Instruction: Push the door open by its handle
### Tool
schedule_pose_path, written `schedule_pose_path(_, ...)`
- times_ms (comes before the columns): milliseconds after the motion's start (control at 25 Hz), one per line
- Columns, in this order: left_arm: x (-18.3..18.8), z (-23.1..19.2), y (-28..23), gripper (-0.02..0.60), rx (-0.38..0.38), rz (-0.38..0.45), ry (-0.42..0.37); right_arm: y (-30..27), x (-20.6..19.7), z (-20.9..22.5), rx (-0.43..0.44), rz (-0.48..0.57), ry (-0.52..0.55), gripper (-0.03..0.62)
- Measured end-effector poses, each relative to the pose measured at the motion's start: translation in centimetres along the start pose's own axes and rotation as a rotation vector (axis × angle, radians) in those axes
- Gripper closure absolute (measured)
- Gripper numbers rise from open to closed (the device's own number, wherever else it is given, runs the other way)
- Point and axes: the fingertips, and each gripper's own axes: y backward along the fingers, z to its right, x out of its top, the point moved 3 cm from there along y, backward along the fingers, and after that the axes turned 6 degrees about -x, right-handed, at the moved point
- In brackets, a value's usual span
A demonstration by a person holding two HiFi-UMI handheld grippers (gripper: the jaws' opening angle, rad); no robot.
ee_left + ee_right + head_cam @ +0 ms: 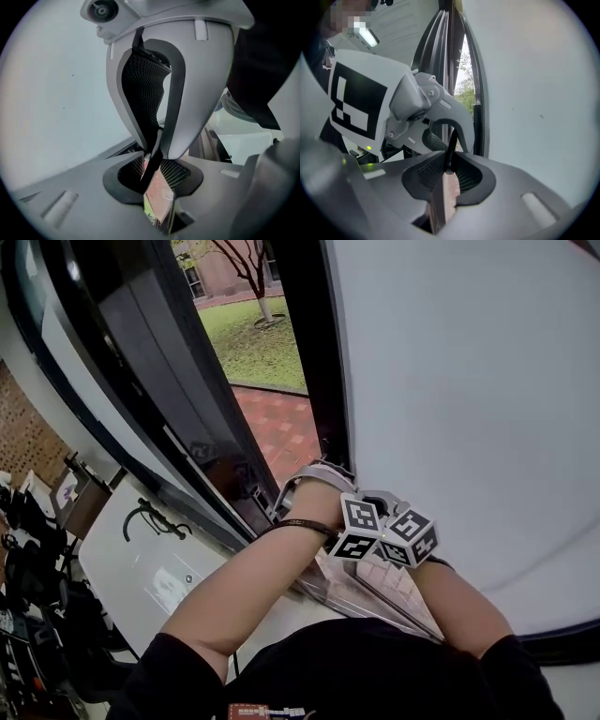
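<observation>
The white door (469, 409) fills the right of the head view and stands ajar from its black frame (309, 352). Both grippers sit close together at the door's edge, the left gripper (314, 486) just left of the right gripper (384, 502); their tips are hidden there. The handle shows as a thin dark bar (451, 150). It runs down between the pads of my right gripper (443, 206), which is shut on it. The same bar (152, 159) lies between the spread jaws of my left gripper (158, 206), whose pads stand off it. The right gripper's grey body (201, 84) looms just ahead.
Through the gap lie red brick paving (286, 427) and a lawn (253, 343) with a tree. A dark glass panel (141, 362) slants along the left. Below it are a white table (141, 568) and dark gear (37, 577) at the far left.
</observation>
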Motion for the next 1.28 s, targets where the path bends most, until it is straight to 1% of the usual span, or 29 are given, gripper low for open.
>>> schedule_pose_path(120,0.5,-2.8,-1.6,0.479,0.018,-0.027,-0.026,-0.3,-0.2,3.0,-0.04,0.001,-0.003,0.536)
schedule_pose_path(200,1.0,-5.0,-2.6,0.479,0.034,-0.03,-0.041,-0.5,-0.2,5.4,-0.069,-0.002,-0.005,0.536)
schedule_pose_path(520,4.0,-13.2,-5.4,0.474,0.052,0.033,-0.095,0.5,-0.1,14.0,-0.191,-0.026,-0.053,0.536)
schedule_pose_path(640,5.6,-16.0,-6.5,0.472,0.052,0.054,-0.132,1.1,-0.6,17.2,-0.24,-0.021,-0.067,0.536)
schedule_pose_path(720,7.1,-19.0,-7.4,0.47,0.06,0.069,-0.158,1.8,-0.8,20.6,-0.276,-0.012,-0.08,0.536)
schedule_pose_path(800,8.7,-22.4,-8.5,0.468,0.084,0.095,-0.177,2.4,-1.1,24.3,-0.316,-0.013,-0.094,0.536)
schedule_pose_path(1000,12.1,-27.4,-9.6,0.468,0.165,0.169,-0.226,4.4,-1.6,29.8,-0.428,-0.022,-0.11,0.536)
schedule_pose_path(1080,14.2,-30.4,-10.3,0.468,0.202,0.196,-0.257,5.6,-2.0,33.1,-0.47,-0.014,-0.118,0.537)
schedule_pose_path(1160,16.5,-33.4,-11.4,0.468,0.219,0.211,-0.3,6.8,-2.7,36.8,-0.503,-0.014,-0.145,0.537)
schedule_pose_path(1280,19.9,-36.9,-13.1,0.479,0.234,0.202,-0.399,8.4,-4.1,41.1,-0.559,-0.014,-0.172,0.539)
